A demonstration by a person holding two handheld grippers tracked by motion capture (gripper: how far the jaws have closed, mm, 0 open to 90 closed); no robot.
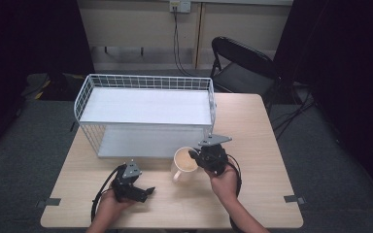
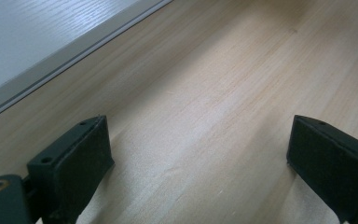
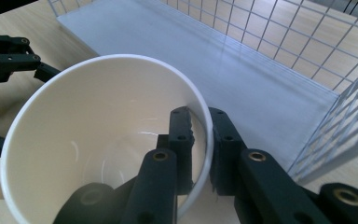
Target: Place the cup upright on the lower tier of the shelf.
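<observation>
A white mug (image 1: 185, 161) stands on the wooden table (image 1: 262, 145) just in front of the white wire rack (image 1: 145, 104), with its handle toward the table's front edge. My right gripper (image 1: 197, 156) is shut on the mug's right rim. In the right gripper view one jaw sits inside the mug (image 3: 98, 135) and the other outside, so the right gripper (image 3: 200, 119) pinches the wall. My left gripper (image 1: 148, 191) rests low near the front left of the table, apart from the mug. Its jaws stand wide, so the left gripper (image 2: 198, 140) is open over bare wood.
The wire rack has a lower white board (image 3: 223, 60) and a top shelf (image 1: 145, 104), with mesh walls (image 3: 335, 107) at its sides. A black folding chair (image 1: 243, 63) stands behind the table's far right corner. Cables (image 1: 177, 39) hang from the back wall.
</observation>
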